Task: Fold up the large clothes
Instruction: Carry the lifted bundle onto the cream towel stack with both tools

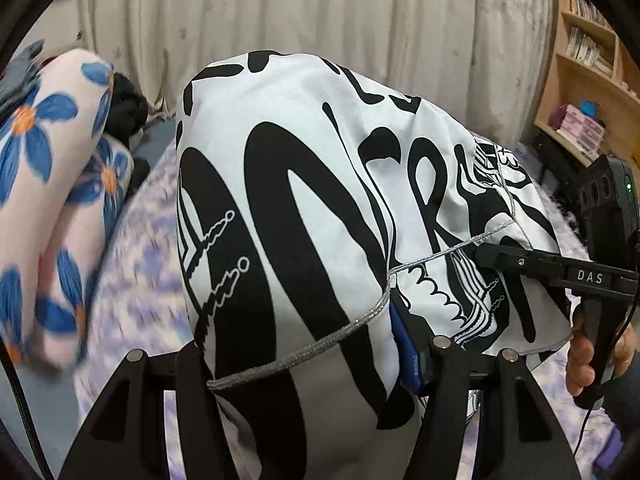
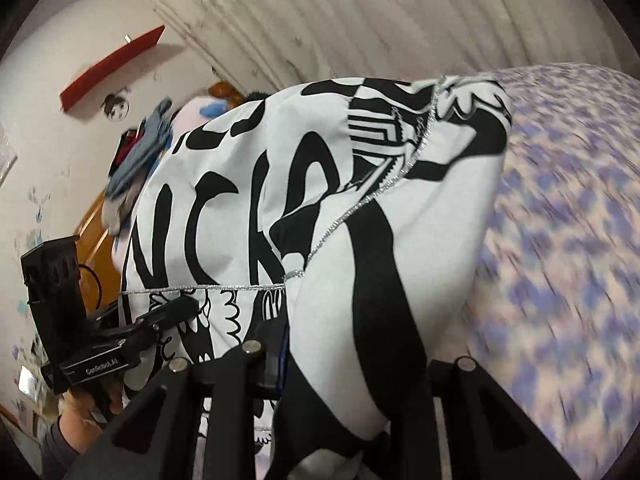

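Soft indoor light, motion blur, fisheye edges

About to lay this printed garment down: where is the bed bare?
Bare purple-patterned bedspread lies right of the black-and-white garment, up to the curtain. A narrower strip runs between the garment and the floral pillows. That pillow side is crowded, with dark clothes piled behind.

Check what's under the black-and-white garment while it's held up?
Purple-patterned bedspread shows beneath and beside the black-and-white garment, held by left gripper and right gripper. Whatever lies directly below the fabric is covered.
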